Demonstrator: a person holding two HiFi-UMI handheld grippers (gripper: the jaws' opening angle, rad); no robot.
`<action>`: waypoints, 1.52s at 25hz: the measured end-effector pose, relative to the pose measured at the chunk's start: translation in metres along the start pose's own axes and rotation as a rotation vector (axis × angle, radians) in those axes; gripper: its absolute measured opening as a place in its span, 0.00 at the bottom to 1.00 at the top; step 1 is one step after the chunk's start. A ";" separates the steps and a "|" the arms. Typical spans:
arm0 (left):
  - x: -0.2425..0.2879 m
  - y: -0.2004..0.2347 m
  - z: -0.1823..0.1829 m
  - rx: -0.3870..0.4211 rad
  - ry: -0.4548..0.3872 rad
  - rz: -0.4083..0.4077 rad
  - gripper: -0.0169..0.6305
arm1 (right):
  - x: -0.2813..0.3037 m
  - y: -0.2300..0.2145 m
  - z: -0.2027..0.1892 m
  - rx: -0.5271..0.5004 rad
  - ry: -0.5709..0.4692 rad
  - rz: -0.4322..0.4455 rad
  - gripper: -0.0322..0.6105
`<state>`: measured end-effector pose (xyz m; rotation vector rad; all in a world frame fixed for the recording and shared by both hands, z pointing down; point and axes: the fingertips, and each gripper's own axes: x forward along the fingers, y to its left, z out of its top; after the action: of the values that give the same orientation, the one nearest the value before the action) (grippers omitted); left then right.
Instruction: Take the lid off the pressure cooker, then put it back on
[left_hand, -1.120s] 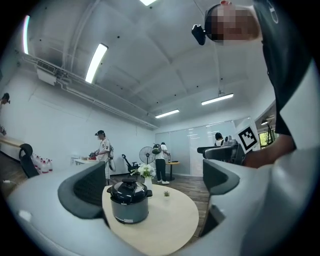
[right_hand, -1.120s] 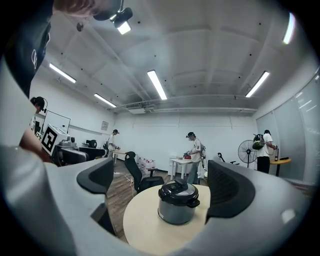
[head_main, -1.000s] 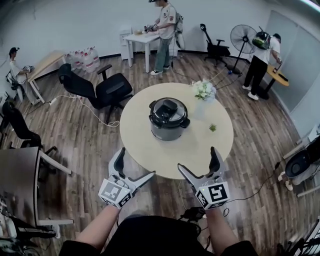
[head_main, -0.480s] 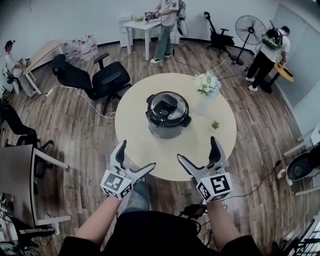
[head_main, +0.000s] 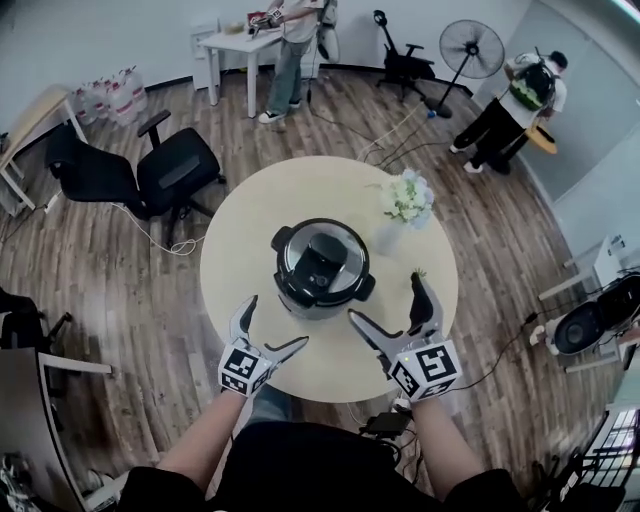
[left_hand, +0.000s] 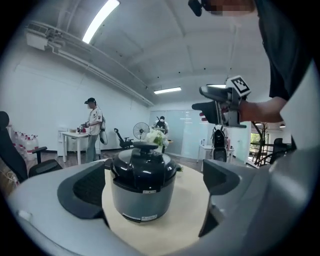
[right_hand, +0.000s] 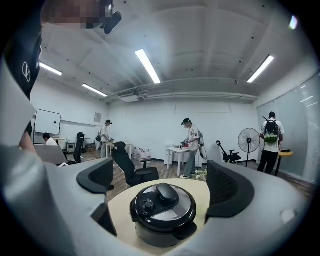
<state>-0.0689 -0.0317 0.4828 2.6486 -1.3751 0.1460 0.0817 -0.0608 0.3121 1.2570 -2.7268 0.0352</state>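
A grey pressure cooker (head_main: 321, 268) stands on the round beige table (head_main: 250, 220), its dark lid (head_main: 322, 260) on top with a black handle (head_main: 323, 262) across it. The cooker also fills the centre of the left gripper view (left_hand: 143, 185) and the right gripper view (right_hand: 164, 216). My left gripper (head_main: 270, 325) is open at the table's near edge, below and left of the cooker. My right gripper (head_main: 385, 305) is open too, below and right of the cooker. Neither touches the cooker or lid.
A vase of white flowers (head_main: 405, 200) and a small green plant (head_main: 417, 272) share the table to the cooker's right. A black office chair (head_main: 140, 175) stands left of the table. People work at a white desk (head_main: 235, 45) and far right; a fan (head_main: 470, 45) stands behind.
The view has closed in on the table. Both grippers have moved forward over its near edge, closer to the cooker, and both stay open.
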 end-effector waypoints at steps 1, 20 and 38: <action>0.010 0.009 -0.011 -0.005 0.025 -0.013 0.94 | 0.013 -0.004 0.000 0.002 0.013 -0.004 0.97; 0.091 0.046 -0.145 -0.015 0.293 -0.289 0.94 | 0.193 -0.026 -0.085 -0.066 0.473 0.155 0.96; 0.117 0.053 -0.155 -0.080 0.311 -0.124 0.94 | 0.216 -0.005 -0.180 -0.220 0.819 0.542 0.69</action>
<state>-0.0476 -0.1277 0.6585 2.5043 -1.0923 0.4566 -0.0318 -0.2128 0.5191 0.2925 -2.1588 0.2382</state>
